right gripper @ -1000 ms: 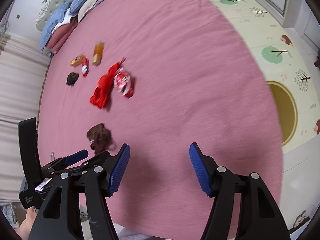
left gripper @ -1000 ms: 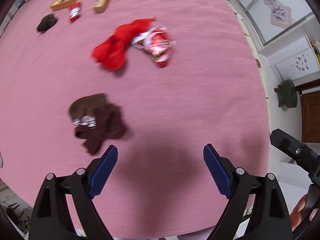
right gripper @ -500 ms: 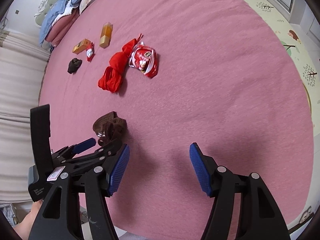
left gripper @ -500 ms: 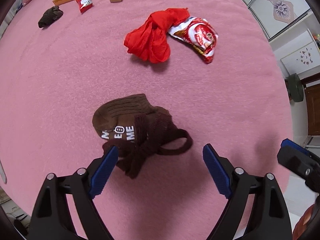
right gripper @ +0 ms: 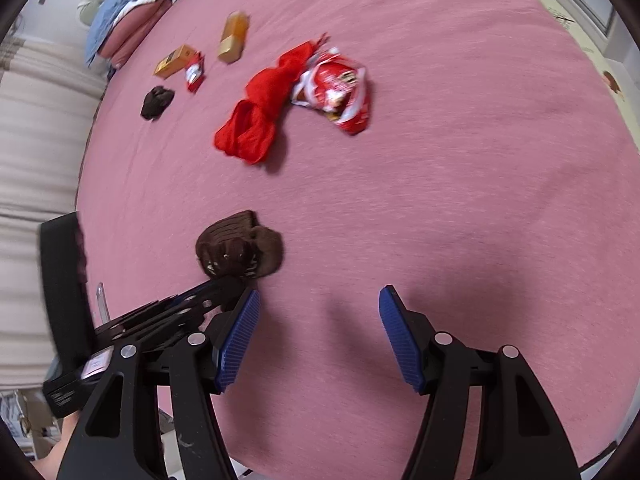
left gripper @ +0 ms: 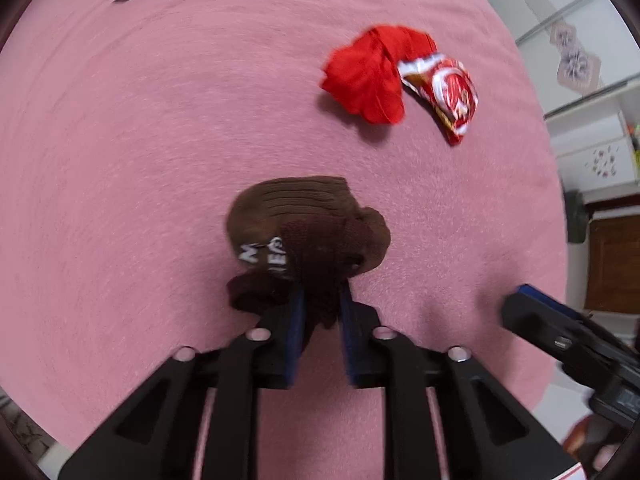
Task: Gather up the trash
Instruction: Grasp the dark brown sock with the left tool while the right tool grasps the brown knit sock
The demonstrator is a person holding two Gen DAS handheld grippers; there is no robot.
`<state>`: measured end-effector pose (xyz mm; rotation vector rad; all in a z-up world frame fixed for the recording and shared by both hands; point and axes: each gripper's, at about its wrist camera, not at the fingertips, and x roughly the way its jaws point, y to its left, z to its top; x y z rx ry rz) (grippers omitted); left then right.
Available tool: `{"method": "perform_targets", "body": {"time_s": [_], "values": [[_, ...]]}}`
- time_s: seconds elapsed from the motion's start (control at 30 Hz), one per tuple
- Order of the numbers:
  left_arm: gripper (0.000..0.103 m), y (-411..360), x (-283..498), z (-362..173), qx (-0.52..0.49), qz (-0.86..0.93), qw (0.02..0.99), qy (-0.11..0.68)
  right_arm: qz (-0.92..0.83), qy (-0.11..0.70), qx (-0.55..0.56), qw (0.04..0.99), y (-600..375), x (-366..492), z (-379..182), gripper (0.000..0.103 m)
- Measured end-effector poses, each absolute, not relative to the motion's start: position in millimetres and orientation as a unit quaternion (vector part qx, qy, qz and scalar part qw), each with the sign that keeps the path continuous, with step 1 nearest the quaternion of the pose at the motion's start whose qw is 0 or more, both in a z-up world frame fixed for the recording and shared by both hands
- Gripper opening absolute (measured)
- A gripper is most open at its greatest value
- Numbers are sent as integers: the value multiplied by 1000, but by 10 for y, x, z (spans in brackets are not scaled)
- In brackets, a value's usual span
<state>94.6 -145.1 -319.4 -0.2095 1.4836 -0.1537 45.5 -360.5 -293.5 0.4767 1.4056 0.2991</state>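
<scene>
My left gripper point(left gripper: 320, 300) is shut on the near edge of a brown sock point(left gripper: 304, 224) with white letters, which lies on the pink bed point(left gripper: 120, 140). The sock also shows in the right wrist view point(right gripper: 240, 248), with the left gripper point(right gripper: 228, 284) at it. My right gripper point(right gripper: 318, 312) is open and empty, low over the bed to the right of the sock. A red-and-white snack wrapper point(left gripper: 448, 92) lies farther off beside a red cloth point(left gripper: 368, 76); both show in the right wrist view, wrapper point(right gripper: 336, 88) and cloth point(right gripper: 264, 116).
At the far side lie a small dark sock point(right gripper: 157, 102), a small red packet point(right gripper: 195, 73), an orange box point(right gripper: 176, 61) and a tan box point(right gripper: 233, 38). Pillows point(right gripper: 132, 12) are at the head of the bed. The bed's edge and a floor mat point(right gripper: 576, 12) are to the right.
My left gripper has moved forward onto the brown sock and shut on its near edge. My right gripper has moved forward over the bed, still open.
</scene>
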Motion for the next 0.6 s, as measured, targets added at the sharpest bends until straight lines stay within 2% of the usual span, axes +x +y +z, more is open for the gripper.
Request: {"method": "perform_targets", "body": {"time_s": [0.4, 0.6], "values": [[15, -753, 888, -3197, -178, -32, 720, 670, 162, 656, 197, 710, -3020, 749, -3201, 60], [15, -582, 980, -3251, -197, -24, 715, 670, 158, 671, 177, 703, -2786, 926, -3390, 53]]}}
